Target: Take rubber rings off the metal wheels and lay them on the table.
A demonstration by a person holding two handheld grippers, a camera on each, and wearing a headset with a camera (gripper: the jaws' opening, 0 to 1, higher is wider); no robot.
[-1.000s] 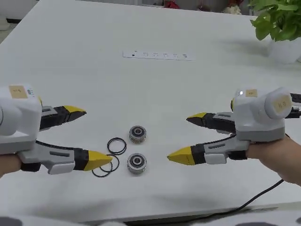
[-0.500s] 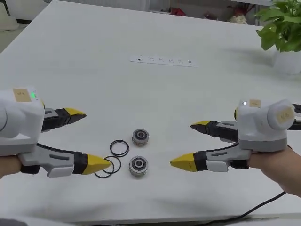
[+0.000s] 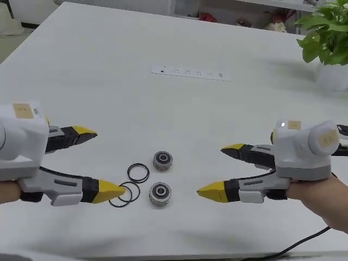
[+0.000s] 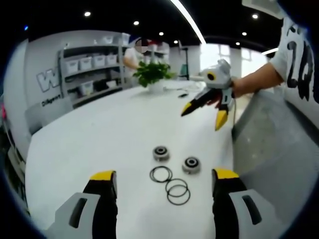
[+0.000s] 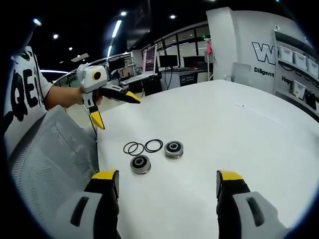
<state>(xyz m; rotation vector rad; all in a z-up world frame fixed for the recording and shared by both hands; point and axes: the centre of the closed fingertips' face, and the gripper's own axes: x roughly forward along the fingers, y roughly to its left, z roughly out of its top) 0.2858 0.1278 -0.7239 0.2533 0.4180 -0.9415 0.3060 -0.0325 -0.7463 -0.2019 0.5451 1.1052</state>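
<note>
Table (image 3: 109, 65): white; its far corners and near edge run out of the head view
Plant (image 3: 326, 27): green leaves over a white pot at the far right corner, cut off by the frame
Left gripper (image 3: 109, 162): hovers over the near left of the table, claw spread wide and holding nothing; its body is cut by the frame edge, and the lower yellow tip lies across part of the overlapping rings
Right gripper (image 3: 210, 169): hovers at the near right, claw equally wide and bare, tips pointing at the wheels but well apart from them
Power strip (image 3: 190, 72): flat and white, far centre; its sockets are too small to make out
Cable (image 3: 304, 242): dark, runs off the bottom right
Metal wheels: two, one farther (image 3: 162, 160) and one nearer (image 3: 160, 191), between the grippers; too small to tell whether any rubber sits in their grooves
Rubber rings: three on the table just left of the wheels, one alone (image 3: 148, 174) and two overlapping (image 3: 138, 191)
Change over the last second: wheels and rings keep the same layout; both claws stay as wide; the scene only slides in the frame, as the headset moves
</note>
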